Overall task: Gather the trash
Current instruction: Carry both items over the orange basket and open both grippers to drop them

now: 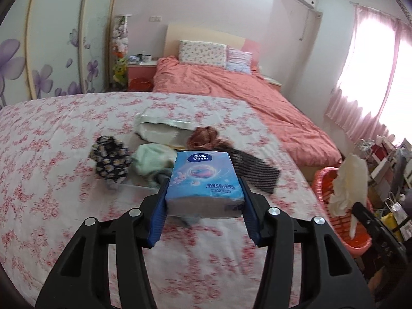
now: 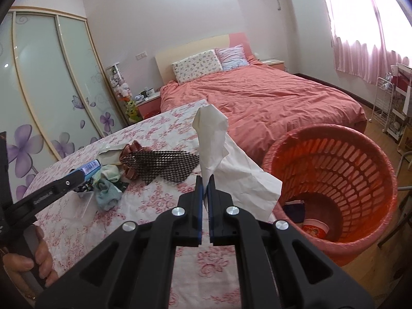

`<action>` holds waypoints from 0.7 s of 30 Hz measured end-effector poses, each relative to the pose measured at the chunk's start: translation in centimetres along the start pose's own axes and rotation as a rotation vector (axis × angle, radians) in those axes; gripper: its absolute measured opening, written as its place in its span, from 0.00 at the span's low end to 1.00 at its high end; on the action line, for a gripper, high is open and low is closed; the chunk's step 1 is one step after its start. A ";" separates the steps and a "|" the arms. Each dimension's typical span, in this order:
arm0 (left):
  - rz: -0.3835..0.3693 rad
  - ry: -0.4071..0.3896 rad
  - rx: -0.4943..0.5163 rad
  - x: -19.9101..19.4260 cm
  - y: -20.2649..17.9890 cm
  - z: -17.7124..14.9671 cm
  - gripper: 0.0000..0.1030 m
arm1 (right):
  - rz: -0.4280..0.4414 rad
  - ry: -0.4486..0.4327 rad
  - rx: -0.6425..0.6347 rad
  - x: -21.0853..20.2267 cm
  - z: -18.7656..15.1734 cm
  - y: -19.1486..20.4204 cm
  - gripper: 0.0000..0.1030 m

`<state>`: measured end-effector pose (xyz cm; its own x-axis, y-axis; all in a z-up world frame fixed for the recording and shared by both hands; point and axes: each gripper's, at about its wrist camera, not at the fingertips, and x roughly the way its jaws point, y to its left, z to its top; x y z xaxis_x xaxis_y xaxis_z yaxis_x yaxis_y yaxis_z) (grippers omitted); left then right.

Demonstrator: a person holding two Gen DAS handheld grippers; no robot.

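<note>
My left gripper (image 1: 203, 195) is shut on a blue Vinda tissue pack (image 1: 203, 177), held above the floral-covered table (image 1: 51, 154); it also shows in the right wrist view (image 2: 90, 166). My right gripper (image 2: 205, 189) is shut on a crumpled white tissue (image 2: 213, 139), held near the table's right edge, left of the red slotted waste basket (image 2: 334, 170). The tissue (image 1: 347, 180) and basket (image 1: 322, 180) also show in the left wrist view. The basket holds a red-and-white cup (image 2: 315, 229).
On the table lie a dark floral cloth (image 1: 110, 159), a pale green cloth (image 1: 149, 162), a white mailer bag (image 1: 159, 128), a brown scrunchie (image 1: 203, 136) and a black net piece (image 1: 252, 170). A bed with a pink cover (image 2: 257, 97) stands behind. A white rack (image 2: 394, 103) is at right.
</note>
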<state>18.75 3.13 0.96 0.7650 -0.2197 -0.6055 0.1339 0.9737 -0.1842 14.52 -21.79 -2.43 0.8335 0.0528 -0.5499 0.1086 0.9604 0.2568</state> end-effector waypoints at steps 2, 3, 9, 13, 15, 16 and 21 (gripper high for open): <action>-0.021 0.000 0.012 -0.2 -0.9 -0.1 0.50 | -0.017 -0.007 0.003 -0.3 0.0 -0.5 0.04; -0.037 0.000 0.025 -0.3 -1.7 -0.1 0.50 | -0.027 -0.011 0.005 -0.5 0.0 -0.8 0.04; -0.109 0.008 0.069 -0.2 -5.3 -0.5 0.50 | -0.075 -0.036 0.029 -1.8 0.0 -3.0 0.04; -0.164 0.018 0.094 -0.1 -7.7 -0.8 0.50 | -0.103 -0.050 0.054 -2.7 0.0 -4.8 0.04; -0.191 0.021 0.110 0.0 -9.1 -1.1 0.50 | -0.116 -0.057 0.071 -3.1 -0.1 -5.9 0.04; -0.201 0.022 0.116 0.0 -9.6 -1.1 0.50 | -0.124 -0.061 0.080 -3.4 -0.1 -6.5 0.04; -0.263 0.029 0.154 0.2 -12.9 -1.7 0.50 | -0.150 -0.077 0.113 -4.2 -0.2 -8.9 0.04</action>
<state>16.09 -9.63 1.84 0.6735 -0.4646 -0.5749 0.4203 0.8805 -0.2192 9.93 -30.46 -2.58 0.8422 -0.1135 -0.5272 0.2907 0.9189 0.2667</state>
